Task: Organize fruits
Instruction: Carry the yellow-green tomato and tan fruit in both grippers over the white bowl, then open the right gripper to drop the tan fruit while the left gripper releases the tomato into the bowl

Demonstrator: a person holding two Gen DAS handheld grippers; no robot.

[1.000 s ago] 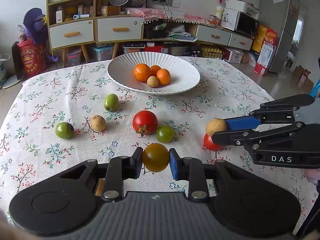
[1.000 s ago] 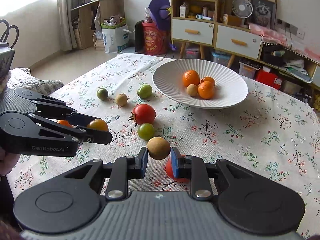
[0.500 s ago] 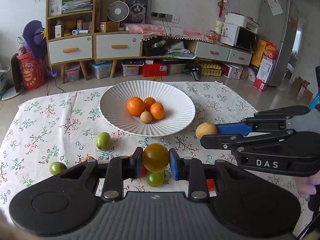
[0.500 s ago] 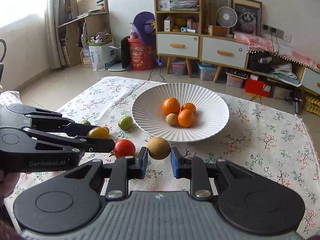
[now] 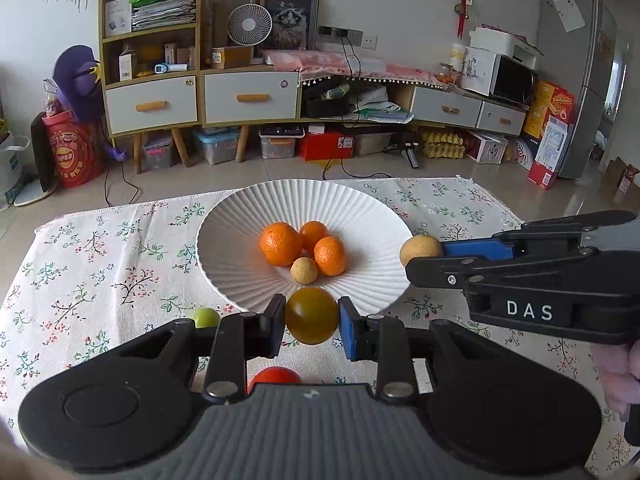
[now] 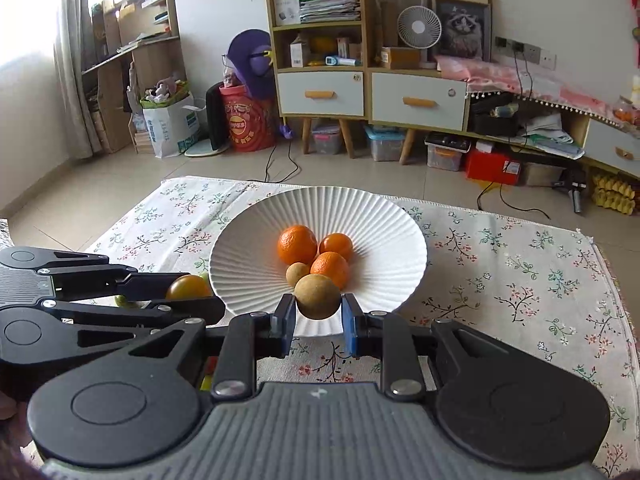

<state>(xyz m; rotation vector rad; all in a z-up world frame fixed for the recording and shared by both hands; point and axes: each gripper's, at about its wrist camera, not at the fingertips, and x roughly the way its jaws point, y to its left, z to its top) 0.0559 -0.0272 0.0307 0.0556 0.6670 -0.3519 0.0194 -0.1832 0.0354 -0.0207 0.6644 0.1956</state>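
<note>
My left gripper (image 5: 312, 316) is shut on an amber-green tomato (image 5: 311, 314) and holds it in the air at the near rim of the white ribbed bowl (image 5: 240, 240). My right gripper (image 6: 318, 298) is shut on a tan round fruit (image 6: 317, 296), also raised at the bowl's near rim (image 6: 384, 216). The bowl holds three oranges (image 5: 280, 243) and a small tan fruit (image 5: 303, 270). In the left wrist view the right gripper (image 5: 420, 254) comes in from the right; in the right wrist view the left gripper (image 6: 188, 286) comes in from the left.
A green fruit (image 5: 205, 317) and a red tomato (image 5: 274, 376) lie on the floral tablecloth (image 5: 100, 260) below my left gripper, partly hidden by it. Cabinets (image 5: 252, 96) and clutter stand on the floor beyond the table's far edge.
Both grippers have risen and moved forward with their fruits, from low over the cloth to the bowl's near rim. The loose fruits on the cloth have dropped out of sight below.
</note>
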